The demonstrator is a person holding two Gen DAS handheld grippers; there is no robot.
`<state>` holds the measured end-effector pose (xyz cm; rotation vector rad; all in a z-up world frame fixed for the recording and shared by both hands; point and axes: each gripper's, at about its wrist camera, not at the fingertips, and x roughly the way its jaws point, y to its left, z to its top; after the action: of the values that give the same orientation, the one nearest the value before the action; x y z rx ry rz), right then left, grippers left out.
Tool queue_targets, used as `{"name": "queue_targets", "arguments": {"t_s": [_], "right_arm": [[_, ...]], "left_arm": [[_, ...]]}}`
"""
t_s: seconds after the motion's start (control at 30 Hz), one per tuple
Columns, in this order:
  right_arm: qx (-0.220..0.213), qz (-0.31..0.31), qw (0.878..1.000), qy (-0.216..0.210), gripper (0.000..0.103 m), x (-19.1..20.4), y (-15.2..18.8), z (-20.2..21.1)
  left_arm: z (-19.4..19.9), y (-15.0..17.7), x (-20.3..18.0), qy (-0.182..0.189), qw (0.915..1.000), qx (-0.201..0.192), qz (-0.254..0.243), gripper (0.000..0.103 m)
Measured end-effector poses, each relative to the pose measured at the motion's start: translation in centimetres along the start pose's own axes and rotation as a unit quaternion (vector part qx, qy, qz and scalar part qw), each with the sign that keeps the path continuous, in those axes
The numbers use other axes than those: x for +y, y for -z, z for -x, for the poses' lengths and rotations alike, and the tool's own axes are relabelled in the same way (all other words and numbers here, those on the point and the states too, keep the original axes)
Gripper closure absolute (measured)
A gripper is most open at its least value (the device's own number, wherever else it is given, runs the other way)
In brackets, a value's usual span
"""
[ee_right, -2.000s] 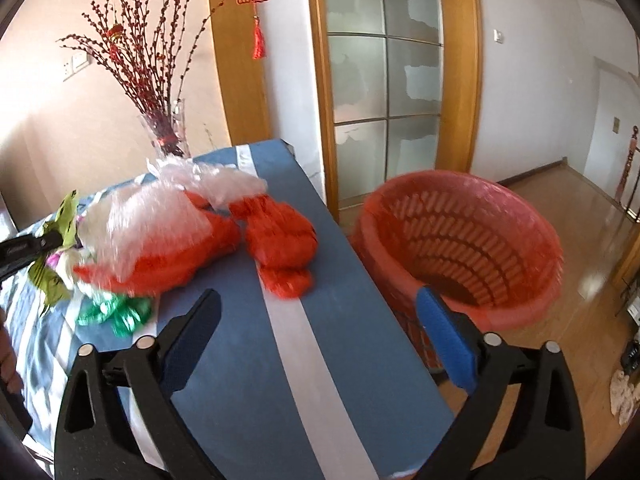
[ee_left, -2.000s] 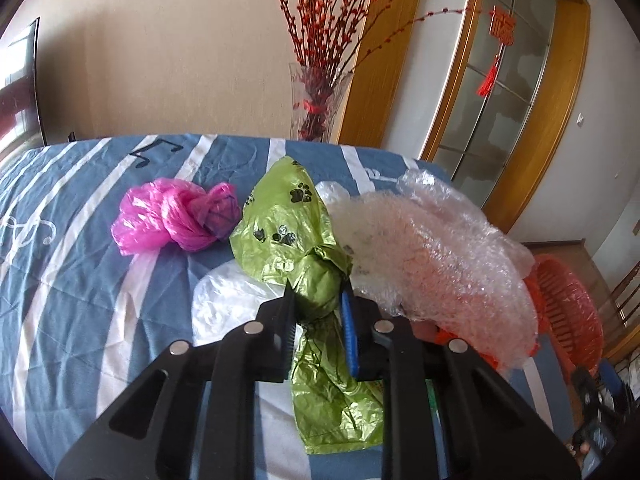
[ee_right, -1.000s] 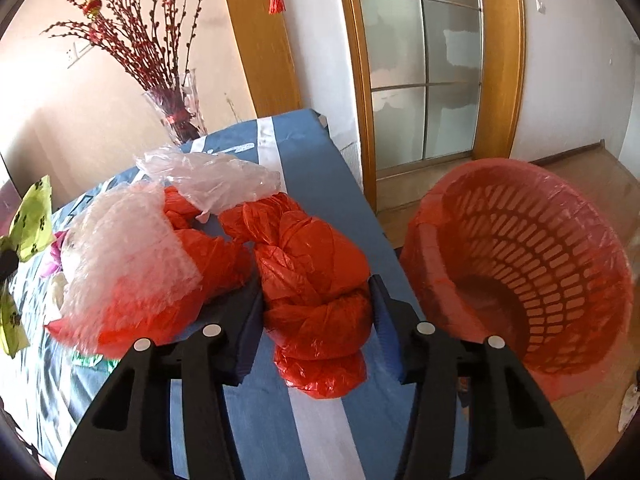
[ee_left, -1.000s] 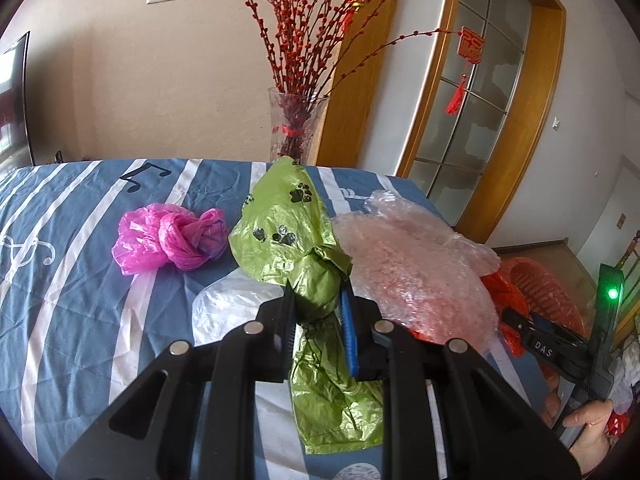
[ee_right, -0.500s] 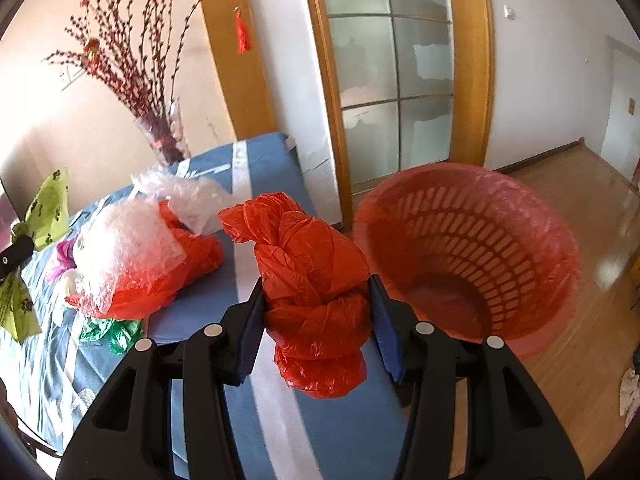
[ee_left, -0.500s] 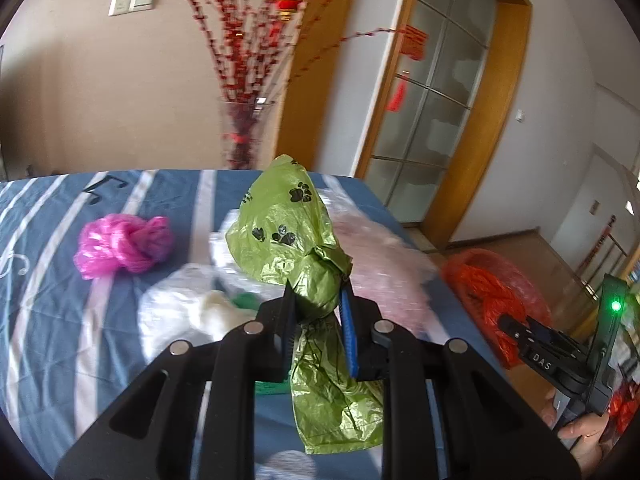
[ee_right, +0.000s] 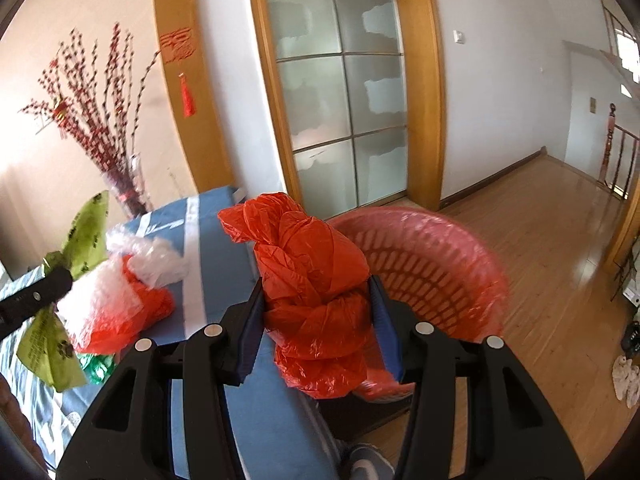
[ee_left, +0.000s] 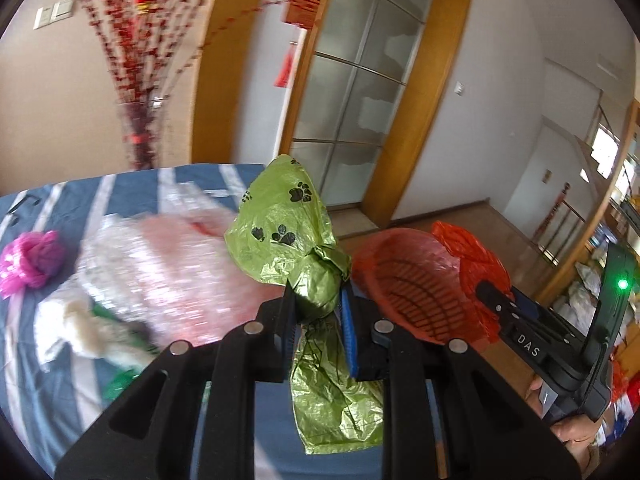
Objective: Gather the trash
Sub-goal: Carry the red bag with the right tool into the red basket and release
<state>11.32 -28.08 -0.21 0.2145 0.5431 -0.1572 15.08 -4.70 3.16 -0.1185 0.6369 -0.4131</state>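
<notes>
My left gripper (ee_left: 317,304) is shut on a knotted green bag with paw prints (ee_left: 288,240), held above the table's right end. My right gripper (ee_right: 316,312) is shut on a knotted red plastic bag (ee_right: 312,276), held at the table edge beside the red slatted basket (ee_right: 432,256). The basket (ee_left: 404,280) stands on the floor just past the table, and the red bag (ee_left: 472,252) shows behind it. The green bag (ee_right: 86,236) shows at the left of the right wrist view.
On the blue striped tablecloth (ee_left: 48,392) lie a pink bag (ee_left: 30,258), a clear bubble-wrap bundle over red plastic (ee_left: 172,276) and white and green scraps (ee_left: 84,332). A vase of red branches (ee_left: 138,136) stands at the table's back. Wooden floor (ee_right: 560,240) spreads right.
Both grippers have swung right toward the basket, carrying their bags. The red bag is now beside the basket rim; the green bag has left the pile.
</notes>
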Motion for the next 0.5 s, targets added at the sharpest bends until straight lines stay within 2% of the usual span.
{"name": "queue_targets", "arguments": {"t_s": [0.5], "right_arm": [[-0.016,-0.053,0.998,0.034,0.053,-5.8,-1.5,-1.3]], "left_arm": [[-8.9,-1.2,-7.7,0.080,0.9952,0.047,-0.033,0.082]]}}
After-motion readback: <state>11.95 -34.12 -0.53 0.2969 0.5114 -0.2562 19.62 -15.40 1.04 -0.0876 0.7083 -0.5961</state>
